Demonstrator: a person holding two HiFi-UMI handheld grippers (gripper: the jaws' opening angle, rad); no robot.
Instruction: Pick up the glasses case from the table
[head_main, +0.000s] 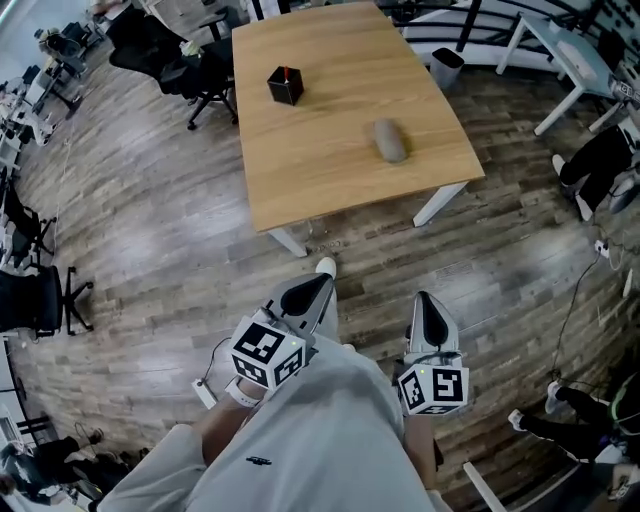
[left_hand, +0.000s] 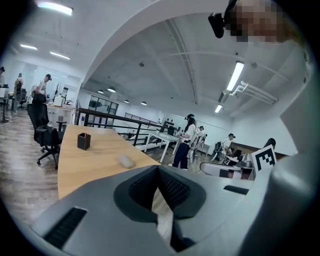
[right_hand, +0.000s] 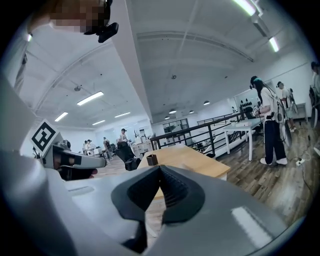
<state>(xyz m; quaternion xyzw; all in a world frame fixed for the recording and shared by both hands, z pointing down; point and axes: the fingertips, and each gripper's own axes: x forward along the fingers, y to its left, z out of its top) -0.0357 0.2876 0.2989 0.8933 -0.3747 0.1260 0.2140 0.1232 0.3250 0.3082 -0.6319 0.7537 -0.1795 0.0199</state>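
Observation:
The glasses case (head_main: 390, 140) is a grey oval pouch lying on the right half of the wooden table (head_main: 330, 180); in the left gripper view the case (left_hand: 126, 161) shows small on the tabletop. Both grippers hang in front of the person's body, well short of the table over the floor. My left gripper (head_main: 322, 283) points toward the table's near edge, and its pads meet with nothing between them (left_hand: 159, 169). My right gripper (head_main: 424, 298) sits beside it, shut and empty (right_hand: 160, 167). In the right gripper view the case is hidden behind the jaws.
A black pen holder (head_main: 285, 85) stands on the table's far left part. Black office chairs (head_main: 200, 70) crowd the table's far left side, and another chair (head_main: 40, 300) stands at the left. A bin (head_main: 446, 68) and a white desk (head_main: 570, 50) lie to the right. People (left_hand: 189, 140) stand beyond.

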